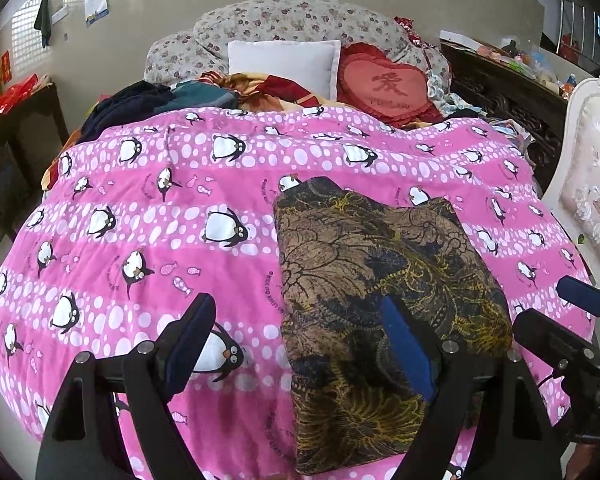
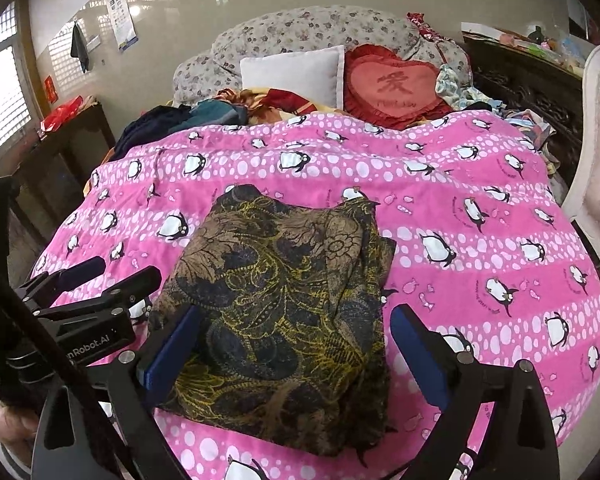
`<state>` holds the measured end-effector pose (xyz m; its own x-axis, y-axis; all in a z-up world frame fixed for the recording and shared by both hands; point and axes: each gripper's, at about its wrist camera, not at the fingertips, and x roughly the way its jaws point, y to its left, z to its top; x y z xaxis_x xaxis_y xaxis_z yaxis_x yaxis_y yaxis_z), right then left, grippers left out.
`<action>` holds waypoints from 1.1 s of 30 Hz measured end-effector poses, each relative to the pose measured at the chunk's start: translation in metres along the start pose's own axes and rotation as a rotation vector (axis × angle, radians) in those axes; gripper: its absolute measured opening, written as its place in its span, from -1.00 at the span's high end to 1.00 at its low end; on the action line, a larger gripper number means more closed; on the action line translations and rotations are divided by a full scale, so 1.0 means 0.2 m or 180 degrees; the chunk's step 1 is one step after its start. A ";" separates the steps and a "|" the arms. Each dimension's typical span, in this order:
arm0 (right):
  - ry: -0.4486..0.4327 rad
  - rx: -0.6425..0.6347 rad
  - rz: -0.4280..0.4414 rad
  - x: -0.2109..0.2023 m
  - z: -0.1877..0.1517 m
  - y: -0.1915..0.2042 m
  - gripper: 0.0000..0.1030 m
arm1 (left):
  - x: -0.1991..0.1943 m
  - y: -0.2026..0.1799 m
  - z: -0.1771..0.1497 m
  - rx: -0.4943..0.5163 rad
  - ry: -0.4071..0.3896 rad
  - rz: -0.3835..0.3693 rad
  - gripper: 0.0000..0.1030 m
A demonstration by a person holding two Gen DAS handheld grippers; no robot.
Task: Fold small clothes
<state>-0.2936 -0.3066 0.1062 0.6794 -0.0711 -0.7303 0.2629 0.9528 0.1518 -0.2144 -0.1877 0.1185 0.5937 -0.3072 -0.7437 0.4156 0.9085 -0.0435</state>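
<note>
Brown cloth printed with gold and dark blue leaf patterns is making up the folded garment (image 1: pixel 384 280), which is lying flat on the pink penguin quilt (image 1: pixel 148 208) covering the bed. It is sitting toward the near edge of the quilt, folded into a rough rectangle with its far edge showing two small peaks.

In the left wrist view, the left gripper (image 1: pixel 300 344) is hovering over the near part of the quilt with its fingers spread wide and nothing between them; one blue pad is hanging over bare quilt and the other over the garment's near left portion. The right gripper (image 1: pixel 580 300) is showing at that view's right edge, just beside the garment's right side.

In the right wrist view, the right gripper (image 2: pixel 296 348) is hanging above the garment (image 2: pixel 284 300) with its fingers spread apart, straddling the cloth's near half without pinching it. The left gripper (image 2: pixel 108 276) is appearing at the left, near the garment's left edge.

Beyond the quilt, a white pillow (image 1: pixel 284 64) and a red heart cushion (image 1: pixel 384 84) are leaning against the floral headboard (image 1: pixel 292 20).
</note>
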 end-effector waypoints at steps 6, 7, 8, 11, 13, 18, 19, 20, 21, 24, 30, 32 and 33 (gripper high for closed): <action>0.0017 0.0001 0.0007 0.01 0.00 0.01 -0.90 | 0.00 0.00 0.00 0.0001 0.0001 0.0007 -0.62; 0.0018 0.0008 0.0005 0.01 0.00 0.01 -0.90 | 0.00 -0.01 -0.01 0.0003 0.0007 0.0008 -0.62; 0.0021 0.0006 0.0007 0.01 0.00 0.01 -0.90 | 0.01 -0.01 -0.01 0.0004 0.0016 -0.0002 -0.62; 0.0036 -0.0011 0.0012 0.02 -0.01 0.02 -0.91 | 0.01 -0.01 -0.01 0.0013 0.0026 -0.0001 -0.62; 0.0046 -0.0020 0.0014 0.02 -0.01 0.02 -0.91 | 0.02 -0.01 -0.01 0.0010 0.0030 0.0001 -0.62; 0.0059 -0.0027 0.0023 0.03 -0.01 0.02 -0.91 | 0.02 -0.01 -0.02 0.0007 0.0041 -0.0004 -0.62; 0.0055 -0.0027 0.0028 0.03 -0.01 0.02 -0.91 | 0.02 -0.01 -0.02 0.0009 0.0040 -0.0004 -0.62; 0.0056 -0.0028 0.0028 0.03 -0.01 0.02 -0.91 | 0.02 -0.01 -0.02 0.0009 0.0037 -0.0002 -0.62; 0.0057 -0.0026 0.0027 0.03 -0.01 0.02 -0.91 | 0.02 -0.01 -0.02 0.0008 0.0038 -0.0002 -0.62; 0.0068 -0.0015 0.0030 0.04 -0.01 0.02 -0.91 | 0.02 -0.01 -0.02 0.0010 0.0040 -0.0003 -0.62; 0.0077 -0.0010 0.0031 0.05 -0.03 0.01 -0.91 | 0.02 -0.02 -0.02 0.0032 0.0042 -0.0009 -0.62; 0.0078 -0.0003 0.0035 0.05 -0.03 0.01 -0.91 | 0.02 -0.02 -0.03 0.0027 0.0041 -0.0008 -0.62; 0.0078 0.0000 0.0038 0.05 -0.02 0.01 -0.91 | 0.02 -0.02 -0.02 0.0028 0.0040 -0.0004 -0.62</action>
<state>-0.2896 -0.3039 0.0968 0.6657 -0.0525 -0.7444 0.2548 0.9536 0.1606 -0.2172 -0.1913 0.1126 0.5845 -0.3047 -0.7520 0.4225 0.9056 -0.0386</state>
